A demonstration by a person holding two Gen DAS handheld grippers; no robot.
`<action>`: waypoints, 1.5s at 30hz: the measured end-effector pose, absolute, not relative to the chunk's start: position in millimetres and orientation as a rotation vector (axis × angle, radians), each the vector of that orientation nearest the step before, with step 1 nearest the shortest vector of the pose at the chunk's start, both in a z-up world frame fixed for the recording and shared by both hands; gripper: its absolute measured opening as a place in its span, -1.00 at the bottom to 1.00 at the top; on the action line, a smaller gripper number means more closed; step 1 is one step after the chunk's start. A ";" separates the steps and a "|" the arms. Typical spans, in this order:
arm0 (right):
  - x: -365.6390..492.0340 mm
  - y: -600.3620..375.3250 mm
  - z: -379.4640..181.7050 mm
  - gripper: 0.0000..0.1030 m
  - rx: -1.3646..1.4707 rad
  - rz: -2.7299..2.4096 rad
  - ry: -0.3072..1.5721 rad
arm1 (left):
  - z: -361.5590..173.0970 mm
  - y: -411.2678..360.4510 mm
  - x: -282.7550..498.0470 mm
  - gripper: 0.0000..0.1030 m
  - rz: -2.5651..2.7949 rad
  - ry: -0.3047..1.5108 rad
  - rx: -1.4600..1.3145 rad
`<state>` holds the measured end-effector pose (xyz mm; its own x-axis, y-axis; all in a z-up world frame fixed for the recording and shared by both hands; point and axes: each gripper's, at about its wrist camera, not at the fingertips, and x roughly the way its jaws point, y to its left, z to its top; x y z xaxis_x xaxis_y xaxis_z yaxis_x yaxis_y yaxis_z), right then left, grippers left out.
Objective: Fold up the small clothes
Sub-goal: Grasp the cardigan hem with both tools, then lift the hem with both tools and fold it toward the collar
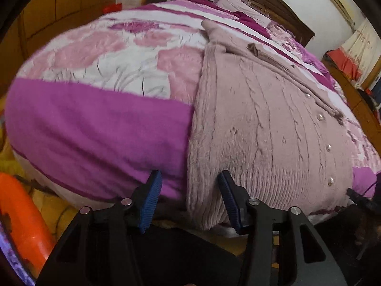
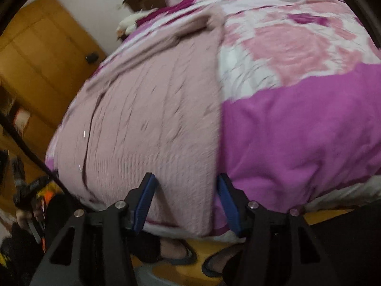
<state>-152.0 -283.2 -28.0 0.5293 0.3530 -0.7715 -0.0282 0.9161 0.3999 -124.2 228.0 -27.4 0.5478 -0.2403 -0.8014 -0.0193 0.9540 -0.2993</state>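
Note:
A dusty-pink cable-knit cardigan [image 1: 257,128] with pearl buttons [image 1: 320,117] lies flat on the bed, its hem hanging over the near edge. It also shows in the right wrist view [image 2: 152,119]. My left gripper [image 1: 189,186] is open and empty, its blue pads straddling the cardigan's left hem edge just above the bed edge. My right gripper [image 2: 185,186] is open and empty, its pads straddling the cardigan's right hem edge. One sleeve [image 1: 214,31] lies folded at the far end.
The bed is covered by a pink, white and magenta blanket [image 1: 100,119], also seen in the right wrist view [image 2: 297,124]. A dark wooden headboard [image 1: 273,2] stands behind. An orange object [image 1: 21,212] sits low left. Wooden doors [image 2: 40,54] stand beside the bed. Slippered feet [image 2: 176,250] are on the floor.

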 end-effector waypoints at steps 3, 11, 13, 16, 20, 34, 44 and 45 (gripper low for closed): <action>-147.8 -274.4 -31.3 0.12 0.331 0.228 0.990 | -44.6 234.3 -115.4 -0.47 -0.177 1.083 -0.383; -141.9 -281.6 -34.0 -0.47 0.334 0.196 1.023 | -38.4 238.4 -129.4 -1.00 -0.190 1.031 -0.443; -144.7 -283.1 -32.4 -0.65 0.335 0.198 1.028 | -30.5 242.6 -138.1 -1.00 -0.180 0.982 -0.479; -152.3 -290.6 -27.4 -0.74 0.369 0.210 1.013 | -21.3 248.5 -152.6 -1.00 -0.132 0.914 -0.522; -163.1 -322.5 -28.4 -0.79 0.555 0.274 0.965 | -10.2 253.1 -171.2 -1.00 -0.111 0.818 -0.585; -163.5 -287.3 -10.5 -0.82 0.501 0.514 0.835 | -16.1 259.0 -178.1 -1.00 -0.183 0.789 -0.821; -187.7 -334.0 36.9 -0.85 0.665 0.583 0.525 | 17.9 253.0 -202.2 -1.00 -0.196 0.687 -0.871; -191.6 -333.3 43.4 -0.85 0.634 0.579 0.502 | 23.2 246.7 -203.0 -1.00 -0.197 0.688 -0.849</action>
